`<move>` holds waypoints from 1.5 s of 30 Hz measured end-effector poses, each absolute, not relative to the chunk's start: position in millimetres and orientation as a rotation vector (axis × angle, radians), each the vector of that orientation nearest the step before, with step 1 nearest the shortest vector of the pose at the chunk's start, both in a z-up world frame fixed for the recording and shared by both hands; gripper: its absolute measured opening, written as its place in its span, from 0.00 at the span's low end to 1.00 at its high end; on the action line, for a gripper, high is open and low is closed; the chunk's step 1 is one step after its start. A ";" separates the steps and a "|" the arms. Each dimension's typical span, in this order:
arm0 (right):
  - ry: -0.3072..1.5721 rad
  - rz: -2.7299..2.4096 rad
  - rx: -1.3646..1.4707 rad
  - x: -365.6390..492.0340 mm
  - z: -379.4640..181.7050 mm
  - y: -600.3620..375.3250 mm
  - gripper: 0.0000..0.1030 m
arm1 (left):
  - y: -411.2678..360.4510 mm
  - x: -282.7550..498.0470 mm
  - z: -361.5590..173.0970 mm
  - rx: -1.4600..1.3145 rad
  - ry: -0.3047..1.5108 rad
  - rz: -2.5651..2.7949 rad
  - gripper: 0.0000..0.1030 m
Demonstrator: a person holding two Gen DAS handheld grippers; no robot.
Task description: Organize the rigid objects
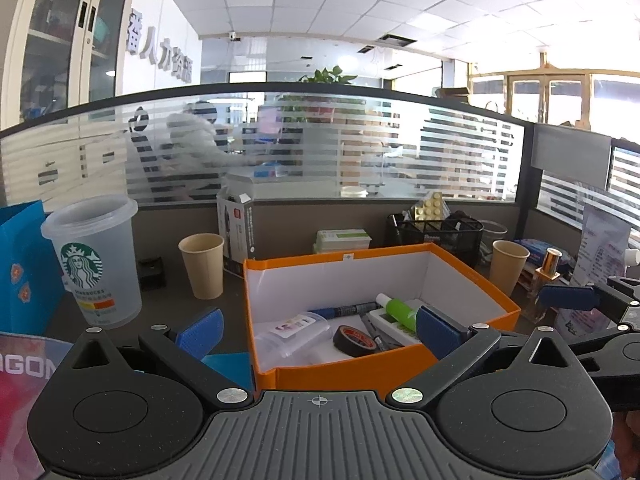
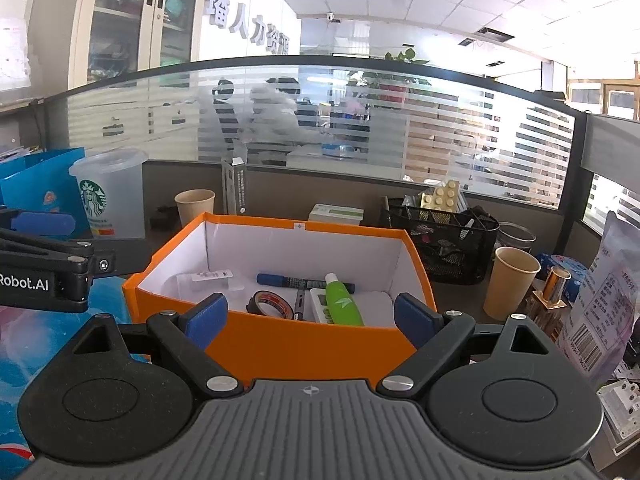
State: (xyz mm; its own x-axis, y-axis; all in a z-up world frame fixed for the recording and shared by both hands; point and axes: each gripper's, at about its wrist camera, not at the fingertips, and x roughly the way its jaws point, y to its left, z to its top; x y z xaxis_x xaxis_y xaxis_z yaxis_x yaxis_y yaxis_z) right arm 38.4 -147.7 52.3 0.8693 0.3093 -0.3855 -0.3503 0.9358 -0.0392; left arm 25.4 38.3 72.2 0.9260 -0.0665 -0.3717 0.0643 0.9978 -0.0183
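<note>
Left wrist view: the left tool (image 1: pixel 316 330) is hanging released and empty over the orange box (image 1: pixel 360 372); inside are lying one stiff green bottle (image 1: pixel 398 312), best gripped mid-body, and one light tape roll (image 1: pixel 354 340).

Right wrist view: the right tool (image 2: pixel 310 316) is gaping too, facing one slim blue marker (image 2: pixel 296 281).

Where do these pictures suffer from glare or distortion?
Left wrist view: the windows at upper right are blown out white, and the glass partition bows with fisheye curve. Right wrist view: same curve; the orange box stays sharp.
</note>
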 end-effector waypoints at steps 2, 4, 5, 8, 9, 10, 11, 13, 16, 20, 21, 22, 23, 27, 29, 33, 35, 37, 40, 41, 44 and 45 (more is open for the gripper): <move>0.383 0.343 -0.108 38.0 52.9 -148.0 0.87 | 37.8 25.1 72.3 -0.006 0.380 -0.069 1.00; 0.384 0.344 -0.107 37.8 53.2 -149.0 0.87 | 36.8 24.2 72.7 -0.003 0.379 -0.071 1.00; 0.383 0.343 -0.106 37.0 53.5 -149.2 0.87 | 36.3 24.3 72.9 -0.002 0.379 -0.071 1.00; 0.382 0.342 -0.107 36.6 53.6 -149.5 0.87 | 35.1 23.7 72.7 0.001 0.380 -0.071 1.00; 0.382 0.342 -0.107 36.6 53.4 -149.8 0.87 | 34.4 24.4 72.5 0.002 0.382 -0.072 1.00; 0.382 0.341 -0.106 36.6 53.5 -149.8 0.87 | 34.1 24.3 72.2 0.002 0.383 -0.073 1.00; 0.382 0.342 -0.106 36.7 53.4 -149.9 0.87 | 34.0 24.4 72.1 0.003 0.384 -0.074 1.00; 0.385 0.342 -0.105 36.0 53.0 -150.7 0.87 | 33.3 24.1 71.9 0.005 0.384 -0.074 1.00; 0.390 0.342 -0.102 37.4 51.0 -152.5 0.88 | 32.4 24.6 71.4 0.005 0.387 -0.073 1.00; 0.394 0.343 -0.101 37.4 48.6 -153.6 0.88 | 32.1 26.1 68.8 0.003 0.396 -0.073 1.00; 0.396 0.344 -0.101 38.5 47.6 -153.7 0.88 | 31.7 26.9 67.8 0.004 0.399 -0.074 1.00; 0.399 0.345 -0.100 39.4 46.8 -153.9 0.88 | 31.3 27.0 66.8 0.005 0.403 -0.075 1.00; 0.400 0.344 -0.100 39.4 46.2 -154.0 0.88 | 31.1 27.2 66.1 0.006 0.404 -0.076 1.00; 0.404 0.345 -0.100 40.8 44.9 -154.3 0.88 | 31.0 27.7 65.7 0.006 0.407 -0.077 1.00; 0.403 0.345 -0.101 40.6 44.5 -154.5 0.88 | 30.9 28.3 65.5 0.004 0.407 -0.076 1.00; 0.404 0.343 -0.098 41.5 42.6 -155.0 0.88 | 31.5 29.6 64.8 0.001 0.414 -0.072 1.00; 0.407 0.342 -0.097 41.9 41.0 -155.5 0.88 | 32.1 29.7 64.4 -0.001 0.416 -0.066 1.00; 0.408 0.341 -0.095 42.1 40.5 -156.0 0.88 | 32.5 29.5 64.7 -0.005 0.418 -0.066 1.00; 0.412 0.341 -0.095 42.4 38.3 -156.1 0.88 | 33.5 29.4 64.7 -0.020 0.423 -0.069 1.00; 0.414 0.340 -0.095 42.6 37.5 -156.1 0.88 | 33.6 29.4 64.7 -0.021 0.425 -0.069 1.00; 0.418 0.337 -0.095 42.4 36.3 -156.4 0.88 | 32.8 27.9 65.0 -0.013 0.416 -0.063 1.00; 0.420 0.337 -0.094 42.5 36.3 -156.7 0.88 | 32.0 27.6 64.7 -0.009 0.415 -0.057 1.00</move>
